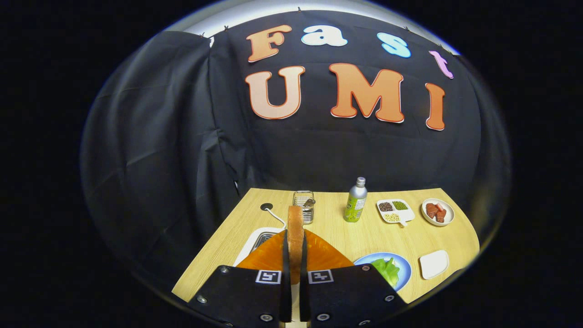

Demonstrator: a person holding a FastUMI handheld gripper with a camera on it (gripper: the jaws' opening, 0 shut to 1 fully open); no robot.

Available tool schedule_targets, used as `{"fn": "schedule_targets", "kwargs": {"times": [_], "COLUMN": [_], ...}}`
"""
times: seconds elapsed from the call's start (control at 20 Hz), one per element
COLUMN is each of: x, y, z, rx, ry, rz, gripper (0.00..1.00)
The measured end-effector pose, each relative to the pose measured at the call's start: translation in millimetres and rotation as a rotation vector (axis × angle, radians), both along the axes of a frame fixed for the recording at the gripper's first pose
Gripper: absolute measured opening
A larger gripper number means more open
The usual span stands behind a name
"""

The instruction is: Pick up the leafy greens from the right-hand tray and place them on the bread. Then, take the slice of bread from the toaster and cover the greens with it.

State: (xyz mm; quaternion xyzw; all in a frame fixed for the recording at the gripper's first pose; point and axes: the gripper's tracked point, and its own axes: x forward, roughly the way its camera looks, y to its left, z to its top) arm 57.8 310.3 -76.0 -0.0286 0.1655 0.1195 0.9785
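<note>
You had the gripper (295,273) clamped tight on the slice of bread (295,237), both fingers (286,269) pressed against its flat faces, and the slice stood upright on edge between them with its rounded crust poking out ahead. Take that slice as your marker. Right behind it, low down, sat the orange toaster (268,257), spreading out to both sides of the bread, and a pale tray with a metal inset (260,239) peeked out to the left of the slice. Beyond the slice stood a small wire basket (304,205), and left of that a dark round port (266,206) with a white cable running from it. To the right of the slice, close by the fingers, the blue plate (403,269) carried the leafy greens (387,269); whether bread lay under them you couldn't tell. Farther right of the slice lay a small white dish (434,264). Beyond and to the right stood a green bottle (355,200), then a divided white tray of grains (395,211), then a bowl of reddish pieces (437,212), all on the wooden table (346,237).
</note>
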Motion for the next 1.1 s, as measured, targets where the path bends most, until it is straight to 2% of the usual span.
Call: {"fn": "schedule_targets", "kwargs": {"times": [0.6,1.1], "x": [9.5,24.3], "y": [-104.9,-147.8], "z": [-45.7,-80.3], "rx": [-0.05,-0.062], "ry": [0.075,0.146], "rz": [-0.149,-0.146], "gripper": [0.07,0.07]}}
